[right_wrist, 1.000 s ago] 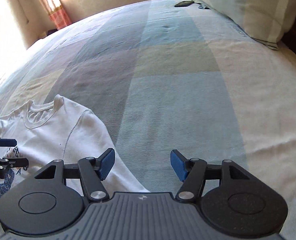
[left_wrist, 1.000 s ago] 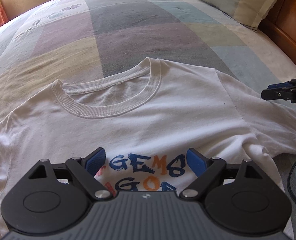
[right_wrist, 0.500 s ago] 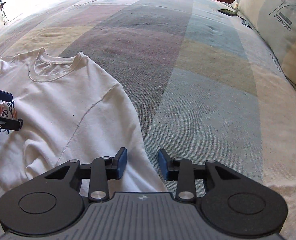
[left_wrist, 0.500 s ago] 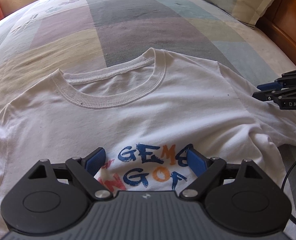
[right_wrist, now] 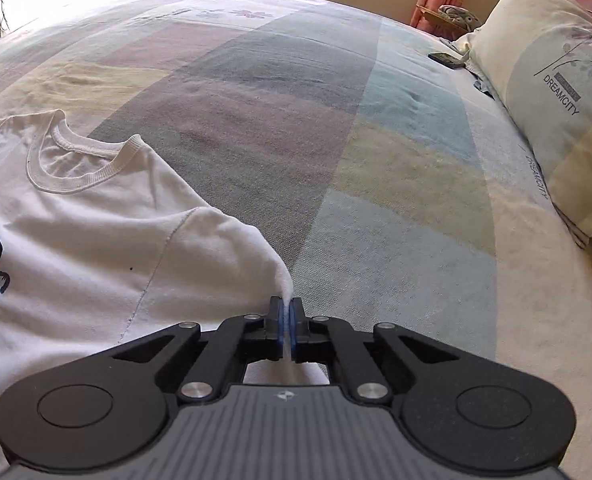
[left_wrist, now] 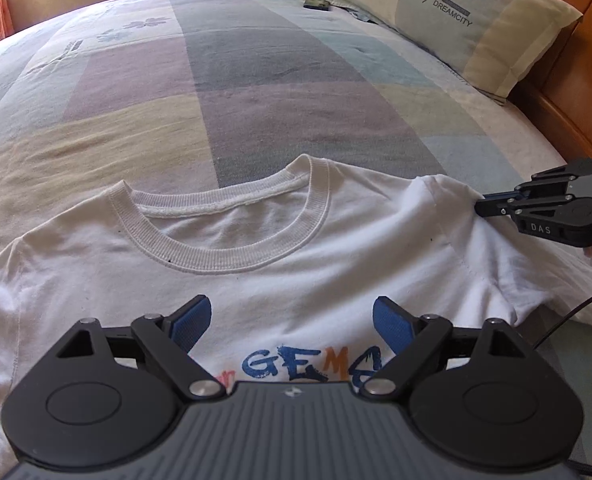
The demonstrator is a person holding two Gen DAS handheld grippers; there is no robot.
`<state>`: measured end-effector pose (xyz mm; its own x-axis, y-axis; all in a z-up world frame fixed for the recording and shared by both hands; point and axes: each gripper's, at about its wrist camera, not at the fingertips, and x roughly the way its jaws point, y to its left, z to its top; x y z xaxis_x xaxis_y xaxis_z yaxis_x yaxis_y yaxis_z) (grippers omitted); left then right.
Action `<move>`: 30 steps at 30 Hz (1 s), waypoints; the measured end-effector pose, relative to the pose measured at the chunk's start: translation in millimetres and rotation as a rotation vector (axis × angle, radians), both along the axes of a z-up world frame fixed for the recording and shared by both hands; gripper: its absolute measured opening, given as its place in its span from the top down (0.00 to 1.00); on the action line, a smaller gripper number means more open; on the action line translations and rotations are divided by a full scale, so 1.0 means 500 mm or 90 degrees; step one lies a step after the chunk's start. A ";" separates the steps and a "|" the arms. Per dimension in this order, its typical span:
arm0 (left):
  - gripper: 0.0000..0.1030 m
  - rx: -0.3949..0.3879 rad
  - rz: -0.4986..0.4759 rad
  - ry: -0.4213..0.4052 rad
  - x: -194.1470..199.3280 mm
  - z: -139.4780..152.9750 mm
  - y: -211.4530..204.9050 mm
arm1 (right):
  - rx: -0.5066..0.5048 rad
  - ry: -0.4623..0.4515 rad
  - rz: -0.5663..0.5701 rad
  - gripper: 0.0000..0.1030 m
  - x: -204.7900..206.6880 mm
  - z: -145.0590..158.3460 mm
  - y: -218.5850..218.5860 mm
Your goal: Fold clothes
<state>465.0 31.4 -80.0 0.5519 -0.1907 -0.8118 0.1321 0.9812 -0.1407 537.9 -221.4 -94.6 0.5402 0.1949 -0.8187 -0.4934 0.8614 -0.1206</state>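
1. On my left, the left gripper [left_wrist: 292, 320] hovers over the chest of the white T-shirt [left_wrist: 256, 272], jaws spread wide with nothing between them. The blue pads straddle the top of the printed lettering [left_wrist: 307, 366], just below the collar [left_wrist: 232, 240].

2. The T-shirt lies face up on the patchwork bedspread [left_wrist: 280, 92], neckline pointing away from me. Its long axis runs from my rig toward the far side of the bed, and its sleeves spread left and right.

3. On my right, the right gripper [right_wrist: 286, 320] is clamped on the edge of the right sleeve [right_wrist: 232, 248]. A thin peak of white cloth rises out of the closed pads, and the left wrist view shows the same pinch from the side.

4. The relation that matters, as I judge it: the shirt body lies to the left of the right claw, so the gripped sleeve must travel leftward across the chest, at right angles to the long axis. The right hand is the one already engaged; the left is nearer the centre line and could pin it.

5. Hard to make out: the shirt's hem and lower half are hidden under both rigs, and the left sleeve runs out of view. How much cloth sits inside the pinch I cannot tell. A pillow [right_wrist: 555, 100] sits far right.
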 end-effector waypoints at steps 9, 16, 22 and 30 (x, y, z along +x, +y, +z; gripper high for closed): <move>0.15 -0.002 0.036 -0.011 0.002 0.008 0.036 | 0.089 0.007 -0.007 0.78 0.030 0.058 -0.017; 0.15 -0.011 0.063 -0.008 -0.010 0.002 0.063 | 0.154 0.057 0.097 0.59 0.127 0.043 0.088; 0.15 -0.021 0.098 -0.003 -0.022 -0.006 0.096 | 0.080 0.092 0.189 0.65 0.140 -0.012 0.160; 0.15 -0.028 0.118 -0.009 -0.018 0.006 0.111 | 0.067 0.053 0.152 0.99 0.177 -0.010 0.199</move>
